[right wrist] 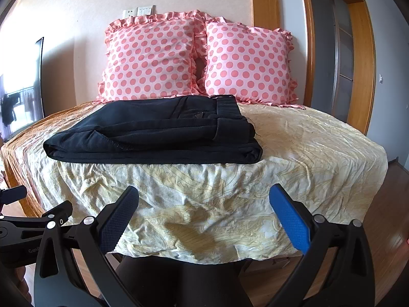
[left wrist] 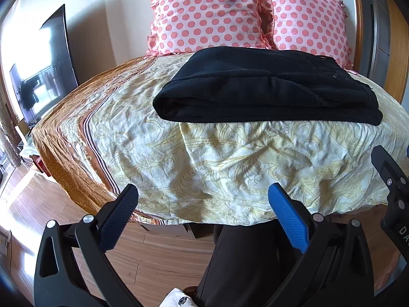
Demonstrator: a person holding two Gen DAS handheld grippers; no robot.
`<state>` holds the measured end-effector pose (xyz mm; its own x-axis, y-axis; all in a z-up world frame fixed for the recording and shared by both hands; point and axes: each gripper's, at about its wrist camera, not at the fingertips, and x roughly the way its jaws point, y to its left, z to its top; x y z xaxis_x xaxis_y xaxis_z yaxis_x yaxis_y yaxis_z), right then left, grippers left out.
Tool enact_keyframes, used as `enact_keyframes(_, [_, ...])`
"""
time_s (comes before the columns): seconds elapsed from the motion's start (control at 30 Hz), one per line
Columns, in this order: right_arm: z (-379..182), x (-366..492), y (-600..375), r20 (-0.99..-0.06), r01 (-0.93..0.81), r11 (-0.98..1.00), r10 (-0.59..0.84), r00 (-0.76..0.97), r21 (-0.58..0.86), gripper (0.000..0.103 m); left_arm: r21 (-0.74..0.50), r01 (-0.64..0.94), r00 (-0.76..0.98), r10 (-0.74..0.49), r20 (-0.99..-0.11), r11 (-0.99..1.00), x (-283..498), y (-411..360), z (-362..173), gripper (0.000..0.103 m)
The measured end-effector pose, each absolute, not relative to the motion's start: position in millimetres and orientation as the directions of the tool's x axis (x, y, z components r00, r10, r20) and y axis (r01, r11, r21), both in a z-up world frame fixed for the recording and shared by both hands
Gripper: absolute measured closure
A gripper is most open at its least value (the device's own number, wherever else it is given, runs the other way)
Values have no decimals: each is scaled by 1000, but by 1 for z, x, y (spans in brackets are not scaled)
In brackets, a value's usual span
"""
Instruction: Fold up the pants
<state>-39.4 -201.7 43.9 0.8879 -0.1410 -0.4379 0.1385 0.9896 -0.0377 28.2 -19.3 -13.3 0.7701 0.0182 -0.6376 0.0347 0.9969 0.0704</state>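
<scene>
Bedroom setting: a bed (right wrist: pixel 306 153) under a creased yellow-patterned sheet, with two pink dotted pillows (right wrist: pixel 150 58) against the wall at its far end. Left tongs (left wrist: pixel 203 199) stand with jaws spread wide and hold nothing; they hang off the near edge of the bed, the pants (left wrist: pixel 255 89) ahead and slightly to the right, well apart from the tips. Right tongs (right wrist: pixel 204 199) are likewise spread and empty, with the pants (right wrist: pixel 153 133) ahead and to the left.

The pants lie on the sheet as a flat black bundle of several layers — to all appearance already folded. The left end is a rounded fold; the waistband sits at the far right corner.

Judgement: soft, limp cloth, light, not fragile. Layers will likely slide over each other if lifted from one point. Best hold — pinch through the full stack at the near corners, one tong each, and keep it level.
</scene>
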Motion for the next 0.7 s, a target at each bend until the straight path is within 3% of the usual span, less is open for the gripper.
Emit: enact_keyframes(0.7, [43,-40,-202,-439,135,990,-138,888,-38,1,71,39,768,16,-640,997,28,-21,-13,2])
